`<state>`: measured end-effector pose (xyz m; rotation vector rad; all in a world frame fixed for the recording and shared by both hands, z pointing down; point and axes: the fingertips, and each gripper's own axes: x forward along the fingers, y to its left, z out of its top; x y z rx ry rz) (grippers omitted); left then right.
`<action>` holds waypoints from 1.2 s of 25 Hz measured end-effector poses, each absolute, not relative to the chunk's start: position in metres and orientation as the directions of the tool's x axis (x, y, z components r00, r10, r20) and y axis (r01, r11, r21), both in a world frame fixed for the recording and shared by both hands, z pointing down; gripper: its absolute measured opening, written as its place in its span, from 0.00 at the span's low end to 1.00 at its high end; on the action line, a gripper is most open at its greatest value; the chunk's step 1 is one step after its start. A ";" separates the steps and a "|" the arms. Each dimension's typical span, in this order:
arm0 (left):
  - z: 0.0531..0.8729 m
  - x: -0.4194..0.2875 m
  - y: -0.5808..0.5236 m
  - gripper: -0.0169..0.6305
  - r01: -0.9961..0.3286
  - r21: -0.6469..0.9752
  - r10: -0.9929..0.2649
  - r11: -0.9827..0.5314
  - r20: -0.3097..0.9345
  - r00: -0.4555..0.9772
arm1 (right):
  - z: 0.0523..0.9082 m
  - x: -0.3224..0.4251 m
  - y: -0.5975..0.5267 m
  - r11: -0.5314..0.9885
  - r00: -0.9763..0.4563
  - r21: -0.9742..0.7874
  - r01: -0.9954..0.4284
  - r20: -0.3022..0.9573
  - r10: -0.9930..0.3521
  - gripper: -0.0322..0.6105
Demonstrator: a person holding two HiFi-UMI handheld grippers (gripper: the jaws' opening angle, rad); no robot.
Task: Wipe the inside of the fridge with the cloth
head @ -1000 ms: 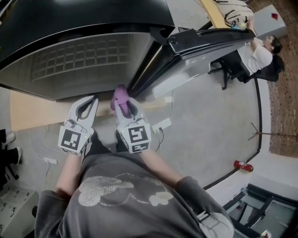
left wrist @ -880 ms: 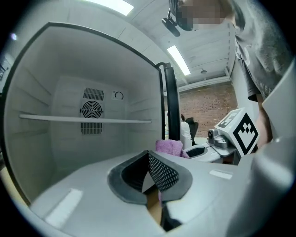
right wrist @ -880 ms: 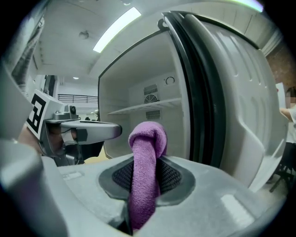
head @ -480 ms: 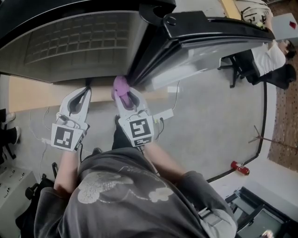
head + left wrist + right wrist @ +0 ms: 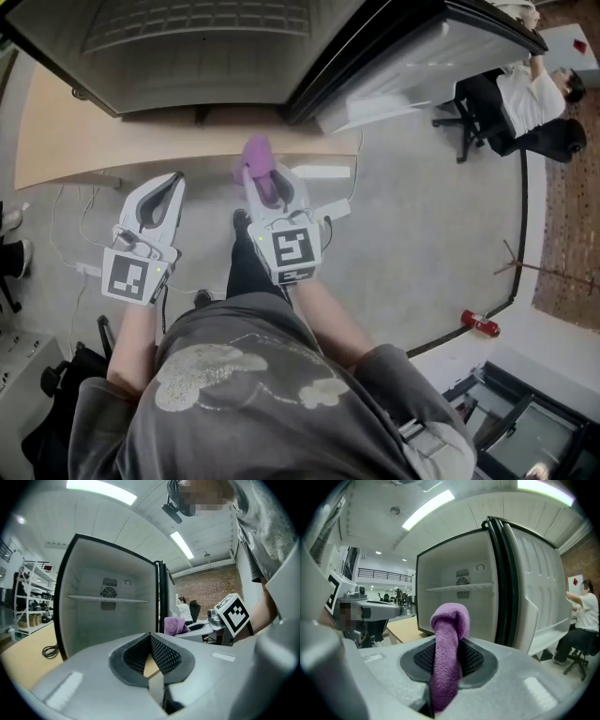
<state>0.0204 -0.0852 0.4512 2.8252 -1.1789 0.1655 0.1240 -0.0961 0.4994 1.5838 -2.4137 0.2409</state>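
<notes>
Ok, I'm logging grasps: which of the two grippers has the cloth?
The right gripper: the purple cloth is pinched between its jaws. The left gripper beside it holds nothing.

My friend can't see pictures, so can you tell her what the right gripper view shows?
A purple cloth is pinched upright between the gray jaws, in front of an open fridge with a white inside and one shelf. Its door stands open at right.
</notes>
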 end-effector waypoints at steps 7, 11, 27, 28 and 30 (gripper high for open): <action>0.428 -0.033 0.001 0.05 -0.720 0.008 -0.717 -0.694 0.070 0.693 | 0.486 0.090 -0.009 0.341 -0.327 0.014 -0.940 0.251 -0.911 0.17; 0.409 -0.059 0.041 0.05 -0.708 -0.013 -0.708 -0.706 0.022 0.705 | 0.468 0.077 0.025 0.290 -0.281 0.012 -0.957 0.202 -0.938 0.17; 0.392 -0.094 0.151 0.05 -0.610 0.039 -0.611 -0.791 -0.022 0.791 | 0.429 0.056 0.152 0.135 -0.125 0.050 -0.990 0.176 -0.976 0.17; 0.393 -0.093 0.155 0.05 -0.607 0.048 -0.609 -0.793 -0.018 0.793 | 0.430 0.058 0.156 0.131 -0.120 0.051 -0.990 0.184 -0.976 0.17; 0.395 -0.089 0.161 0.05 -0.603 0.066 -0.605 -0.795 -0.005 0.796 | 0.433 0.059 0.163 0.131 -0.117 0.056 -0.990 0.202 -0.972 0.17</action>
